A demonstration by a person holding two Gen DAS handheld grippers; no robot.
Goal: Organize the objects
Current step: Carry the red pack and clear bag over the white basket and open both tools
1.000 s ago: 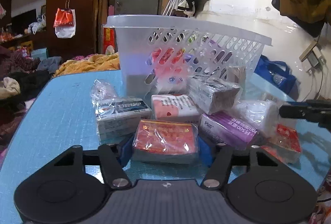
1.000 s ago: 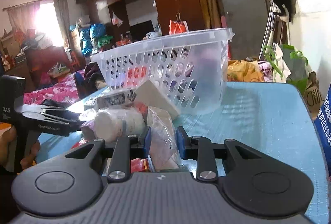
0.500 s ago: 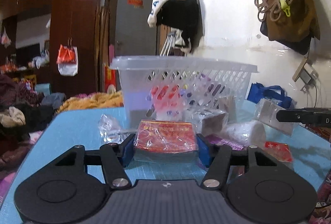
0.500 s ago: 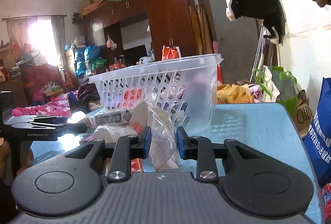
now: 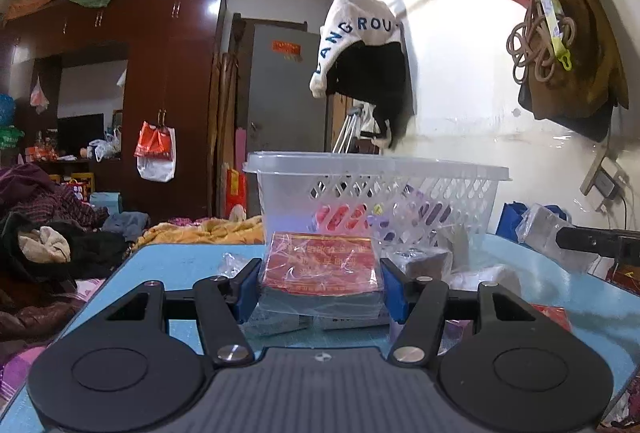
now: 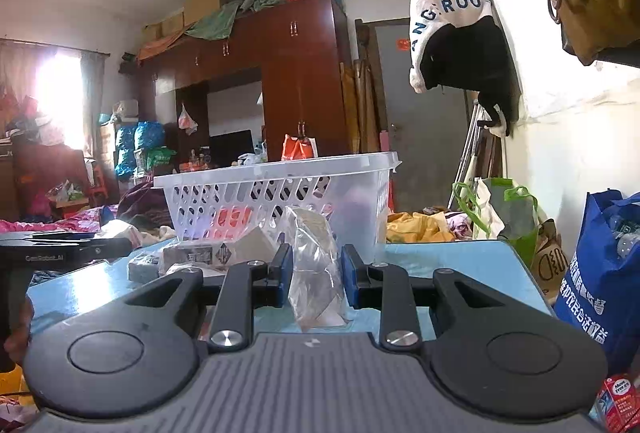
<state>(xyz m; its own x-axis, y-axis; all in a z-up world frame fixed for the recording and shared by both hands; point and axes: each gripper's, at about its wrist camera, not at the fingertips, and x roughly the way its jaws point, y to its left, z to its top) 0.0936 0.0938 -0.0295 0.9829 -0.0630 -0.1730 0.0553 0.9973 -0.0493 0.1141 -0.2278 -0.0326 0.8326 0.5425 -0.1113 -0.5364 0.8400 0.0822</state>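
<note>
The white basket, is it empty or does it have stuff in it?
Not empty. Through the holes of the white basket you can see red and purple packages inside. How full it is cannot be told.

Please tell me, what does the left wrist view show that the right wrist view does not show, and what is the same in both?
Only the left wrist view shows the left claw shut on a red wrapped pack. Only the right wrist view shows the right claw shut on a clear plastic packet, and a blue shopping bag. Both show the white basket on the blue table.
</note>
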